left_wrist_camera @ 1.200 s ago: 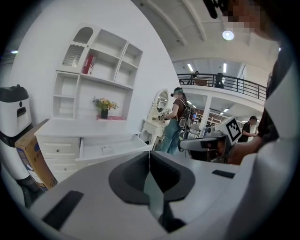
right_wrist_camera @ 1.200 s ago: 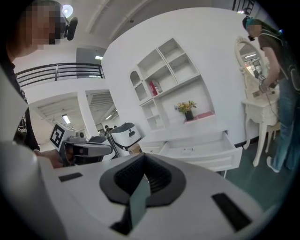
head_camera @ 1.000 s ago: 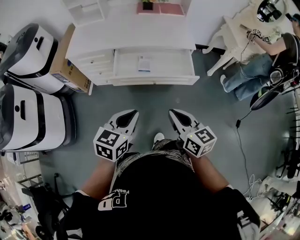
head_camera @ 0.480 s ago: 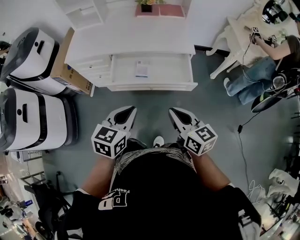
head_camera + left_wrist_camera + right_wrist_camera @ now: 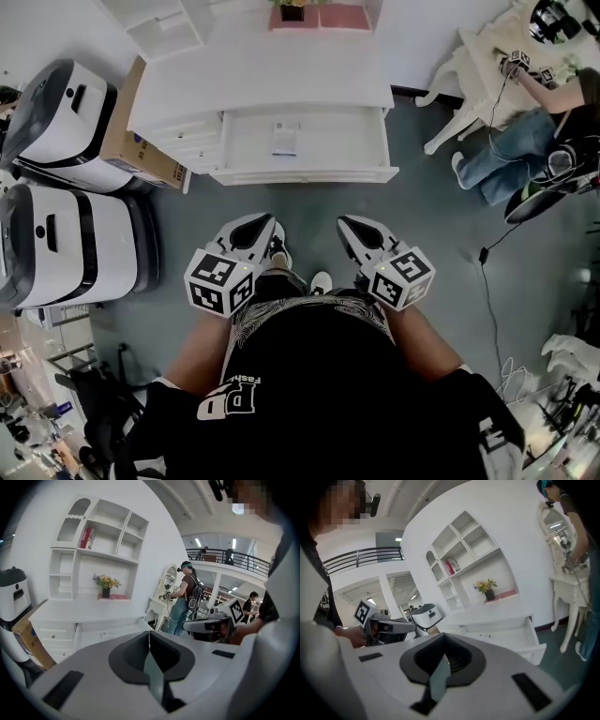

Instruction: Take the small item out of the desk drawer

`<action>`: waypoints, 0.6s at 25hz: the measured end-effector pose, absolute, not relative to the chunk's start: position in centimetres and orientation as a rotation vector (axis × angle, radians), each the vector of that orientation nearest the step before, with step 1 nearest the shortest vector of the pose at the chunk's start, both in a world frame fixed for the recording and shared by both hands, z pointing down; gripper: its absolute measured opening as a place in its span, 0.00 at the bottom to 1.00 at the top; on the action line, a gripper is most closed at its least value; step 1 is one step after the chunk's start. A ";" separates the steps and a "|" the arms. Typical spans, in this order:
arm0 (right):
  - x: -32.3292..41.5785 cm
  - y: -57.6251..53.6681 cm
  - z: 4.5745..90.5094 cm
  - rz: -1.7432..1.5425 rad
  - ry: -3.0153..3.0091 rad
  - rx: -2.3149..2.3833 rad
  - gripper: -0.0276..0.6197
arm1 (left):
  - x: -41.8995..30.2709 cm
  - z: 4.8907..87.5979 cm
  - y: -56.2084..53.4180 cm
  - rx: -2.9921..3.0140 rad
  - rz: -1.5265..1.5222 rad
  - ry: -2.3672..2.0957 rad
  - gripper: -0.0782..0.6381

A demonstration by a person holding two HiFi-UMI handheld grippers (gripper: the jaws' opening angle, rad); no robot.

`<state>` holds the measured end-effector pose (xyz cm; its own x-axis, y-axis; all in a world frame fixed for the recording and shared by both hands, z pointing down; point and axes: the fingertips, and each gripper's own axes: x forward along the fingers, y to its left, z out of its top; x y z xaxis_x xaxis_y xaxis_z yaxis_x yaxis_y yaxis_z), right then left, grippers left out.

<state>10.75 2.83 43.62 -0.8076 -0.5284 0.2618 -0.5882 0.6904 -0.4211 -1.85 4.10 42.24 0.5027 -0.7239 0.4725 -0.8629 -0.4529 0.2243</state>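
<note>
The white desk (image 5: 262, 75) stands ahead with its wide drawer (image 5: 305, 174) pulled open. A small flat item (image 5: 285, 137) with a blue-printed label lies on the drawer floor. My left gripper (image 5: 265, 223) and right gripper (image 5: 345, 223) hover side by side over the grey floor, short of the drawer front. Both are shut with nothing in them. In the left gripper view the left gripper (image 5: 149, 632) has its jaws meeting, with the drawer (image 5: 112, 631) beyond. In the right gripper view the right gripper (image 5: 443, 635) points toward the drawer (image 5: 506, 637), where the item (image 5: 483, 636) shows.
Two white machines (image 5: 56, 234) and a cardboard box (image 5: 141, 131) stand left of the desk. A seated person (image 5: 525, 141) and a white dressing table (image 5: 469, 75) are at the right, with a cable (image 5: 487, 281) on the floor. A flower pot (image 5: 292, 11) sits on the desk's back.
Both grippers and the person have come a little closer to the desk. A shoe has stepped forward beside the left gripper. The jaws stayed shut.
</note>
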 end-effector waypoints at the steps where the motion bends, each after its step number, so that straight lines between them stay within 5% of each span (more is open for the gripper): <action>1: 10.8 2.6 43.9 0.757 -2.769 0.927 0.05 | -1.9 42.3 3.7 2.319 0.429 -1.301 0.13; 15: 6.7 -6.2 45.4 0.758 -2.658 0.954 0.05 | -7.1 43.5 -6.8 2.319 0.445 -1.261 0.13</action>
<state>6.67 -6.19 45.37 -0.7660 -0.5304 0.3632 -0.6422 0.6566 -0.3956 -7.12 -6.77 43.51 0.5274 -0.6981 0.4842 -0.8474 -0.4737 0.2401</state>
